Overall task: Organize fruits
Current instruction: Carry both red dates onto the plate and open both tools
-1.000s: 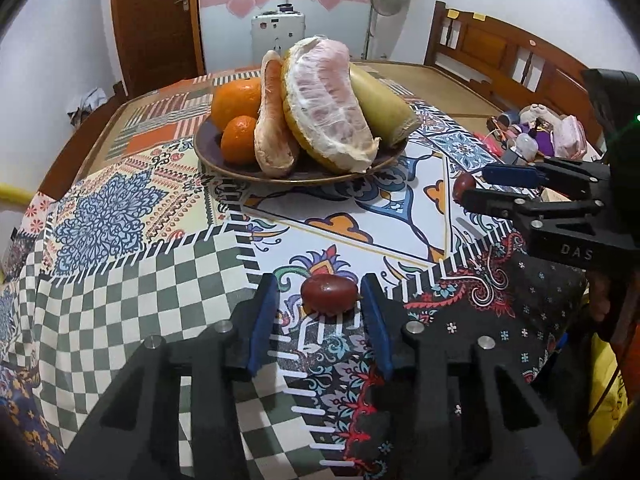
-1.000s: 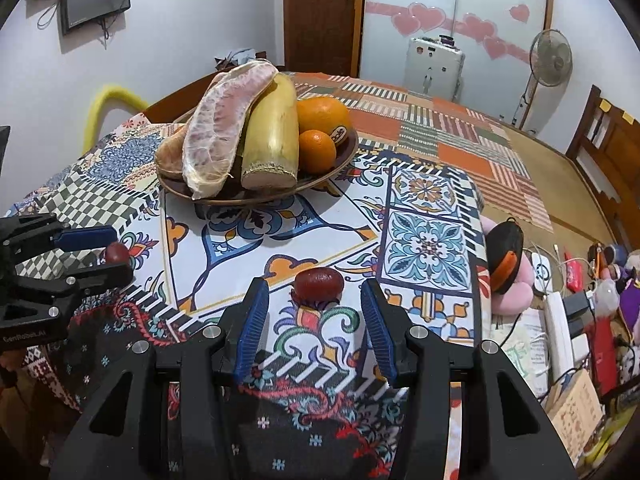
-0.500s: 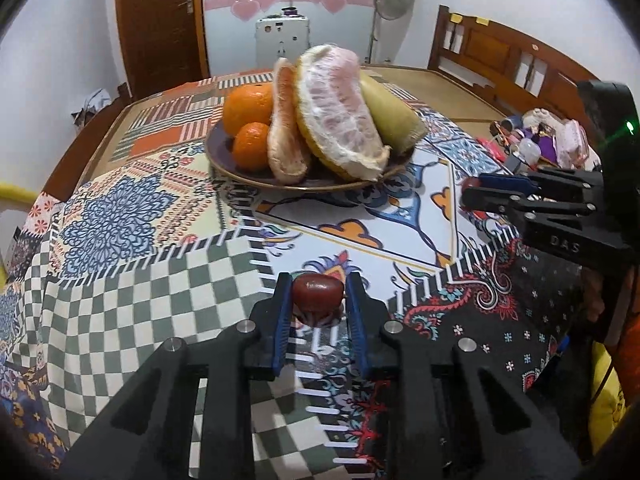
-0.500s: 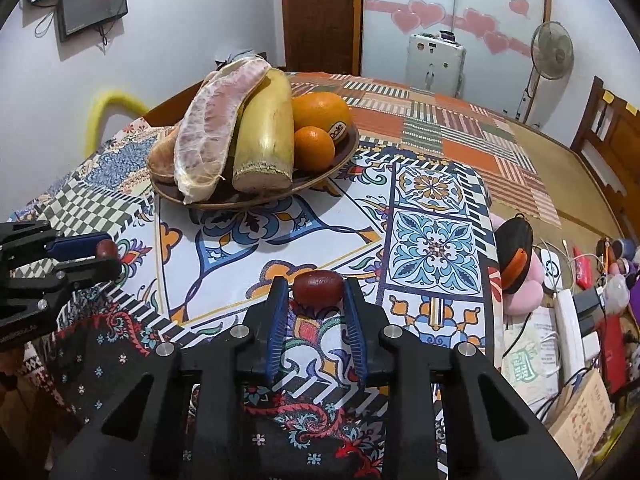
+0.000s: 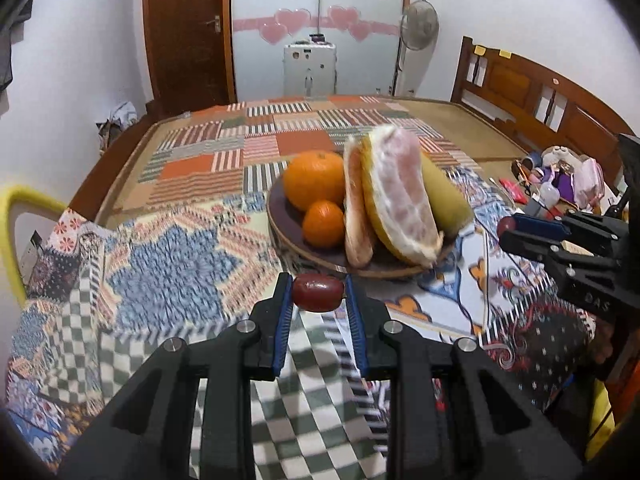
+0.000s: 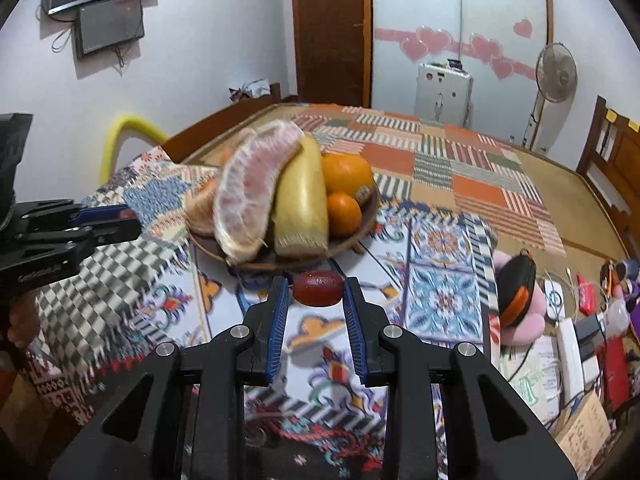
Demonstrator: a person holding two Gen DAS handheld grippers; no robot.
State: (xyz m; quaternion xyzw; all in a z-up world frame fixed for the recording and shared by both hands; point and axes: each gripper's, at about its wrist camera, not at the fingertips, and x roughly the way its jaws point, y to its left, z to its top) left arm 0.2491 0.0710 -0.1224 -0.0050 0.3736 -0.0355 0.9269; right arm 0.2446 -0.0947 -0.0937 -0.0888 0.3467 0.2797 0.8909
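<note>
Both tools have just clamped and lifted: left tool [image 5: 319,294] grips one red date [image 5: 318,298], right tool [image 6: 318,292] another [image 6: 319,288], fruit plate [image 5: 316,258] waiting at twelve o'clock.

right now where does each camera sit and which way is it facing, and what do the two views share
Left wrist: on the left gripper, looking along its fingers, shut on a red date, toward the fruit plate; the right gripper shows at right.
Right wrist: on the right gripper, shut on another date, facing the plate; the left gripper shows at left.
Shared: plate, patchwork cloth, fan.
</note>
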